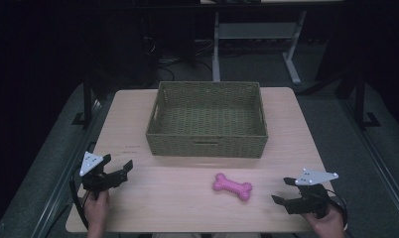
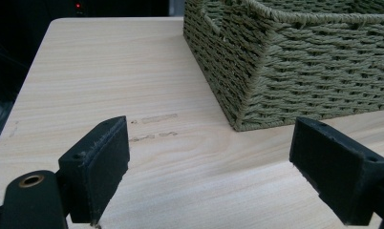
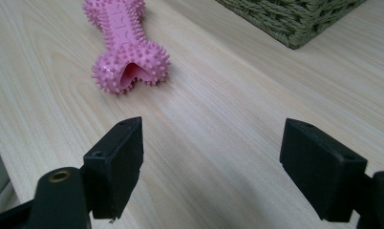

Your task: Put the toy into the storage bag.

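The pink spiky dog-bone toy (image 1: 232, 186) lay flat on the table, just ahead and to the inside of the right gripper (image 1: 284, 191), near it but not touching. From the right gripper view the toy (image 3: 125, 47) sat beyond the left-hand jaw, its knobbed end pointed back toward the claw, with bare wood between them. It was well apart from the left gripper (image 1: 119, 166), which sat over at the far side of the table.

Behind the toy stood a green woven basket (image 1: 206, 145), its near wall past the bone and between the two claws' lines of reach. The left gripper faced the basket's near corner (image 2: 257, 102), close ahead and off to its right, again with open tabletop in between. Nothing lay between the right claw and the toy; the light wooden table (image 1: 163, 198) there was plain. A corner of the basket (image 3: 300, 24) also showed beyond the right claw, farther off than the bone.

Both claws were spread wide, jaws well apart, and each gripped nothing. The right one hovered low over the table edge, held in a hand (image 1: 329, 224); the left one likewise, with a hand (image 1: 96, 210) behind it.
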`<state>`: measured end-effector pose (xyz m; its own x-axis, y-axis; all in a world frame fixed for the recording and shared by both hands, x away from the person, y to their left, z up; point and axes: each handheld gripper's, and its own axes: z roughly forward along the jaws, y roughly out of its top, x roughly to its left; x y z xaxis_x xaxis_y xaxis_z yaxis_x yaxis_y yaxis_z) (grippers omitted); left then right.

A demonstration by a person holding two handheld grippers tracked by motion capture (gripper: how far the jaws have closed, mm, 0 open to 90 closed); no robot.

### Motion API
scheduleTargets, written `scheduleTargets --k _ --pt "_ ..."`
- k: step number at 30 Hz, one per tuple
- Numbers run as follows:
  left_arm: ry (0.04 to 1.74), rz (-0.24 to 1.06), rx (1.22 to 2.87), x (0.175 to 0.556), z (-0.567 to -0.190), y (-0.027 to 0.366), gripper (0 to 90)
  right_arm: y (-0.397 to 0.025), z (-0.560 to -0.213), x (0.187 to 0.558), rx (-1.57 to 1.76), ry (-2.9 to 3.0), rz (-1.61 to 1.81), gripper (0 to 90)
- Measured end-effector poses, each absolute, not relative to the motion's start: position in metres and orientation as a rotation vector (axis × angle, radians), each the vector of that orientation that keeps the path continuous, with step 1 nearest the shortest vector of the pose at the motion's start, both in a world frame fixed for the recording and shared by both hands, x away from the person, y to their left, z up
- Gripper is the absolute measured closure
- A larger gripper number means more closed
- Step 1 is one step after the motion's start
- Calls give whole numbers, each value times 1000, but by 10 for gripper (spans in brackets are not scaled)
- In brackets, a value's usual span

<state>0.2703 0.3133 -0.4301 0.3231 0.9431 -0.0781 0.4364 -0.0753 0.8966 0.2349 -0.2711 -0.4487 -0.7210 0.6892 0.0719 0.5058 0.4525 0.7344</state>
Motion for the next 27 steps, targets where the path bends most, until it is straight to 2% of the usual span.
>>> scheduleTargets --k 5,7,27 --pt "1255 695 1683 271 -430 312 130 -268 -449 236 1016 2493 1122 220" --pt "1254 696 1683 271 -430 312 130 -265 -449 237 1019 2508 1119 181" --pt "1254 689 1667 269 -431 314 130 -227 -433 249 886 2650 1043 163"
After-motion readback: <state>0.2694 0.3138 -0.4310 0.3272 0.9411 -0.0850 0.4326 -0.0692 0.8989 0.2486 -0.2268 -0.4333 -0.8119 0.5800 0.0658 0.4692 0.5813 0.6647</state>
